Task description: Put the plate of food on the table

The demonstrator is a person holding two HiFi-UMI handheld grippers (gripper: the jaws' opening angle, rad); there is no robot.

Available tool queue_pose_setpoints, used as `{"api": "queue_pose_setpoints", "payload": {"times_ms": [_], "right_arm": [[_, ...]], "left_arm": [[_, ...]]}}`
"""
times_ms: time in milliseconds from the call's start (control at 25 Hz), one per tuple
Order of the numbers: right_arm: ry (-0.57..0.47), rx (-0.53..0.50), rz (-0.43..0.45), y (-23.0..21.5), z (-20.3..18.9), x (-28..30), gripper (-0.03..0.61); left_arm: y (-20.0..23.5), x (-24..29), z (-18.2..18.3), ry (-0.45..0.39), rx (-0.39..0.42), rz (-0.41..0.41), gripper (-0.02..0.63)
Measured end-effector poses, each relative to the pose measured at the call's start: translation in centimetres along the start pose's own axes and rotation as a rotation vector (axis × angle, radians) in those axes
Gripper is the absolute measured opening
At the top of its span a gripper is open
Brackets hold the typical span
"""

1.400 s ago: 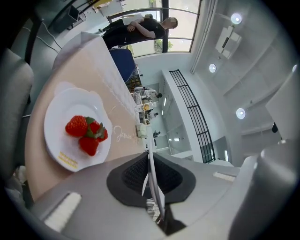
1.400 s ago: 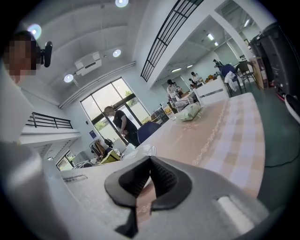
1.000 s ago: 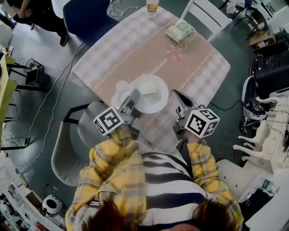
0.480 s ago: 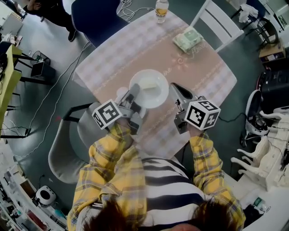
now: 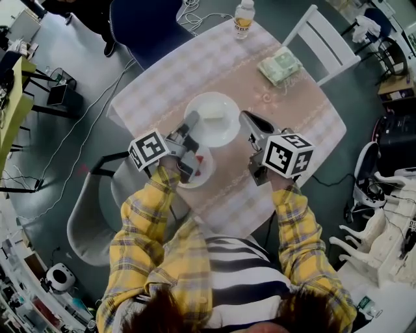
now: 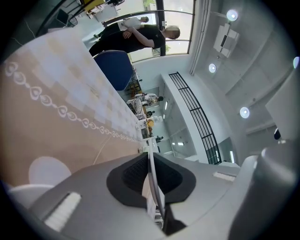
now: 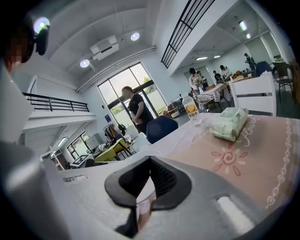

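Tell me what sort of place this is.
Probably a large open hall laid out for dining, perhaps a canteen or a mock-up of one. A table under a patterned cloth has a white chair beside it, further tables with people stand beyond, and a railed balcony runs overhead.

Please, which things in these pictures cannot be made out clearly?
Small dish, head view: mostly under the left gripper; contents unclear.
Food on the plate, head view: too small to identify.
Bottle label, head view: too small to read.
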State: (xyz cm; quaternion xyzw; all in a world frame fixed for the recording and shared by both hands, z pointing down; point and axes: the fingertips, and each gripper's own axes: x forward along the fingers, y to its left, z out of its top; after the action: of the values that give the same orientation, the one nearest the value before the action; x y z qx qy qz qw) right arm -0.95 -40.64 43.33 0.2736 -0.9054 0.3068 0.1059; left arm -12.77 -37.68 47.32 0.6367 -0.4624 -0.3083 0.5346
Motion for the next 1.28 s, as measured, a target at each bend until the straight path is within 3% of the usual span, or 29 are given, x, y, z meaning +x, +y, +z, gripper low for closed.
{"api": "queue_pose_setpoints", "payload": {"times_ms": [480,960,1280], "right_arm": [[0.063,-0.029,0.014,-0.3,0.4,6.7,0.0],[0.149,-0.05,-0.034,-3.2,-0.2,10.5,-0.001],[0.174,-0.05,-0.043,-3.6,0.0,12.7,-0.002]], "left_arm": [[3.5,2.2,5.0,0.064,0.083,0.032,0.02],[6.9,4.9,9.0,0.086,0.087,0.116,0.021],[8.7,6.7,9.3,0.112,0.042,0.168,0.022]]}}
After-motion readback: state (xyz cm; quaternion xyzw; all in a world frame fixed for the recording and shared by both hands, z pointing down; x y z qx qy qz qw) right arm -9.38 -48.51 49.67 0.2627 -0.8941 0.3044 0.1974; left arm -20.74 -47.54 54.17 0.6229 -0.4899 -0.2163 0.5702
